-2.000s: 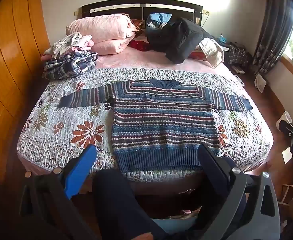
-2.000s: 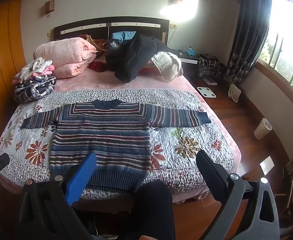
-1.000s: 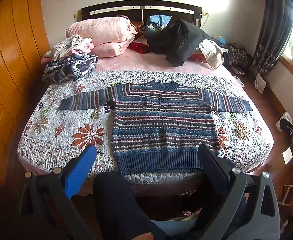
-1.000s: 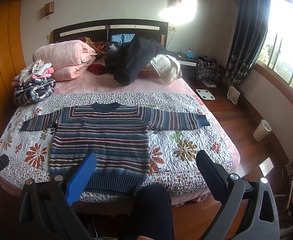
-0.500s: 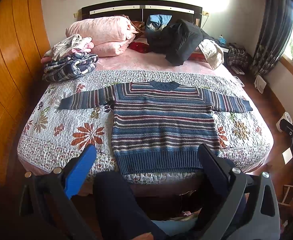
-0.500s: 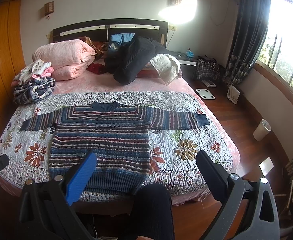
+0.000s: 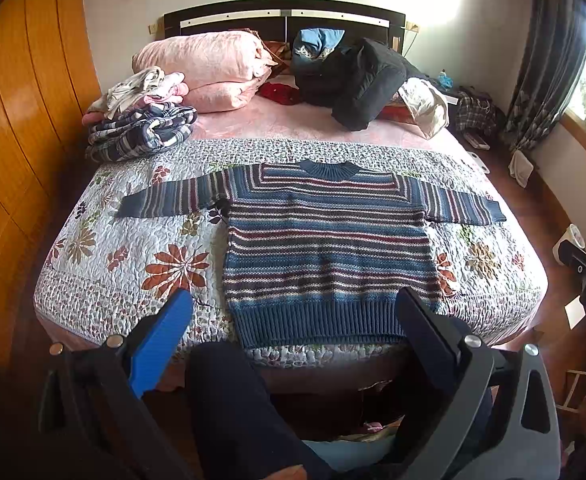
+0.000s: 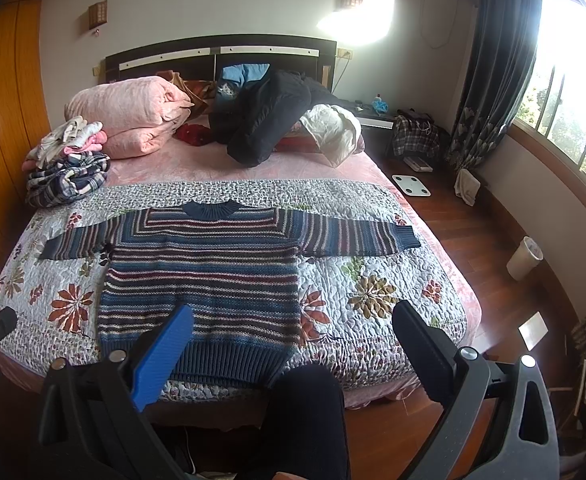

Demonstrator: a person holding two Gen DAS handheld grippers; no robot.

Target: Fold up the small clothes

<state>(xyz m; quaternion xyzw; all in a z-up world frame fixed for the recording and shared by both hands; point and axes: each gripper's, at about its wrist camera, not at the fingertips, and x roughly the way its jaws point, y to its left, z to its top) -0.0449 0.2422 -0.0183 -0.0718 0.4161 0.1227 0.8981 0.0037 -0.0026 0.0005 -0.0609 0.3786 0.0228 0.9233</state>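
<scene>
A blue, maroon and white striped sweater [image 7: 327,240] [image 8: 209,276] lies flat on the floral quilt [image 7: 133,256] [image 8: 373,284], front up, both sleeves spread out sideways and its ribbed hem at the near edge of the bed. My left gripper [image 7: 293,304] hovers open in front of the hem, holding nothing. My right gripper [image 8: 291,316] is also open and empty, off the bed's near edge toward the sweater's right side. A person's dark-clad knee [image 7: 229,396] [image 8: 305,412] rises between the fingers in each view.
A pile of folded clothes [image 7: 141,124] [image 8: 67,164] sits at the quilt's far left corner. Pink bedding [image 7: 209,68], a black jacket [image 7: 357,80] and a white garment [image 8: 333,132] crowd the headboard end. Wooden wardrobe [image 7: 21,120] at left; bin [image 8: 525,258] and scale [image 8: 411,186] on the floor right.
Both views shift only slightly; the grippers stay open in front of the bed and the sweater lies as before.
</scene>
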